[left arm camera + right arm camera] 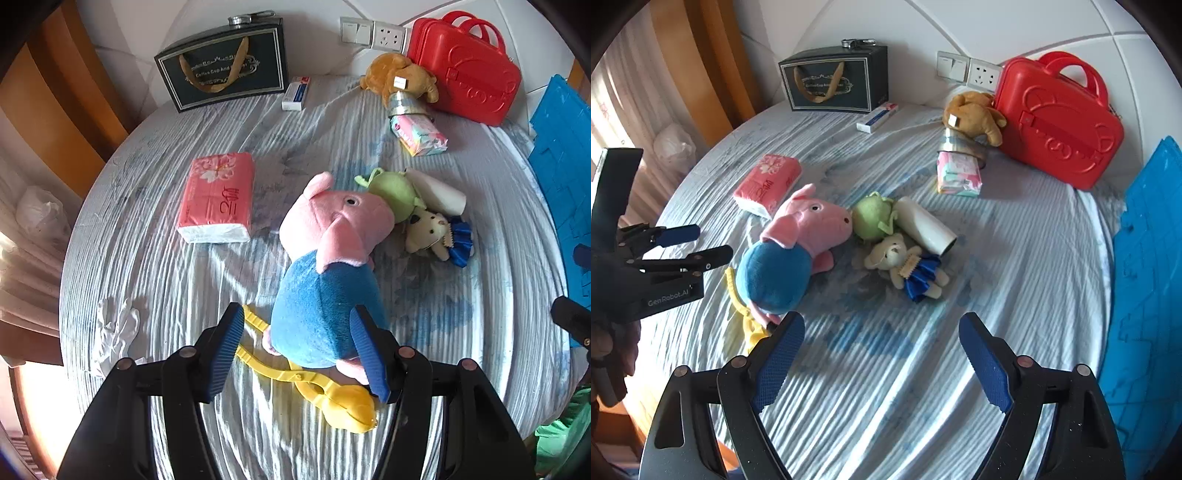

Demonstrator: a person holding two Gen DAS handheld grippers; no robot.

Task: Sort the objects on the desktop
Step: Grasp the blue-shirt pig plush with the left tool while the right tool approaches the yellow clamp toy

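Note:
A pink pig plush in a blue shirt (328, 266) lies mid-table, over yellow plastic tongs (332, 391). My left gripper (301, 350) is open, its blue pads either side of the pig's blue body, apart from it. It shows at the left of the right wrist view (698, 243), beside the pig (798, 251). My right gripper (882, 354) is open and empty above bare cloth. A green plush (873, 218), a white bottle (927, 225) and a small bear in a blue skirt (908, 266) lie beside the pig's head.
A red tissue pack (218, 199), a dark gift bag (225, 62), a small white box (295, 94), a brown bear (399, 77), a pastel packet (419, 133) and a red case (465, 70) lie around. Blue panel (1145, 277) at right. White glove (114, 332) at left.

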